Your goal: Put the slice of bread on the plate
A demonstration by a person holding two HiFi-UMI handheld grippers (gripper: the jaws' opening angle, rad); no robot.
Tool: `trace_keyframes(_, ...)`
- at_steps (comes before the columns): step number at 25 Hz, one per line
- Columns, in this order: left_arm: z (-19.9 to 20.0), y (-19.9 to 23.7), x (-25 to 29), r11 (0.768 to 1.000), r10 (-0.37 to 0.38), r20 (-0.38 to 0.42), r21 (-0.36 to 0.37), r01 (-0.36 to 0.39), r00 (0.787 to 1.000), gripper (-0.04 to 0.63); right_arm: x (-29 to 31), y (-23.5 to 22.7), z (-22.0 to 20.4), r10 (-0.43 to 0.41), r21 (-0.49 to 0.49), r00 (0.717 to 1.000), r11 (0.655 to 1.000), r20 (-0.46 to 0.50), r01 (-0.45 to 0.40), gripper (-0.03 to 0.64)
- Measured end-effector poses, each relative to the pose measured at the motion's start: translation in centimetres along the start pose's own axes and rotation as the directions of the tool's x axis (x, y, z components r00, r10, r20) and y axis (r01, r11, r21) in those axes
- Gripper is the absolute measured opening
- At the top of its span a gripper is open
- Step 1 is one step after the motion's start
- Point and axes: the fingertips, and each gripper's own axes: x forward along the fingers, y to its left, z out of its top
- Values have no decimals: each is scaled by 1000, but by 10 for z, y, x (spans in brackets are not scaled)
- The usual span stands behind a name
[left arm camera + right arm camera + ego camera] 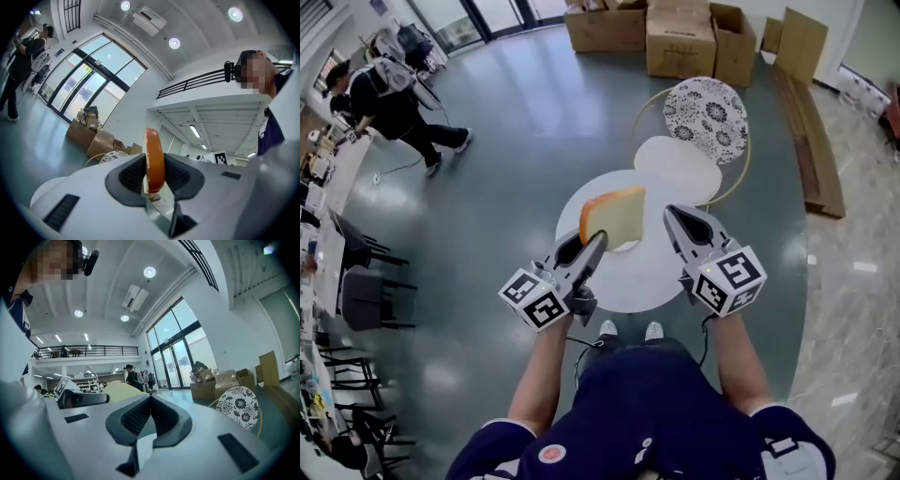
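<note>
Holds the slice of bread [617,217] in the left tongs [594,242], pinched near one edge between the pads. Shows it on edge in the left gripper view, orange crust facing the camera, most of the slice standing clear of the tips. Holds the right tongs [680,220] closed on nothing, level beside the left, near the bread but apart from it. Hangs the slice in the air over the round white counter [628,281], not yet on any plate.

Reads as the carrying stage, with the set-down to come. Cannot find a plate on the bare part of the counter. Take the smaller white disc [680,169] just past the counter's far rim as the likely target, though plate or stool cannot be told from here. Ignore the flower-patterned round seat [705,114] beyond it.

To place well:
- Travel slowly and level, without squeezing harder; probably soft enough to dent or tear under the pads.
- Bring the slice over the middle of the target before lowering.
- Roll the wrist so the broad face turns downward.
- Lower until that face rests flat, then open the left tongs fully.
- Draw straight back so neither pad drags the crust.
- Leave the right tongs clear of the path, or use them to steady the rim if it slides.
</note>
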Motion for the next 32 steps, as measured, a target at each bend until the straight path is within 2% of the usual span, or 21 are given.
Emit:
trace_keyframes(10, -11, 18, 8, 998, -46, -39, -37, 45, 998, 103, 11, -4, -8, -56, 11, 998, 998, -25, 56, 6)
trace_keyframes(16, -30, 42, 12, 997, -37, -71, -75, 32, 997, 103, 20, -10, -28, -89, 22, 993, 996, -74, 91, 6)
trace_keyframes(24, -84, 90, 16, 984, -9, -167, -174, -20, 986, 103, 31, -22, -75, -151, 52, 971, 985, -184, 163, 6)
trace_keyframes(32, -141, 136, 25, 950, -5, -234, -305, -68, 972, 103, 38, -28, -106, -191, 90, 949, 972, -250, 219, 6)
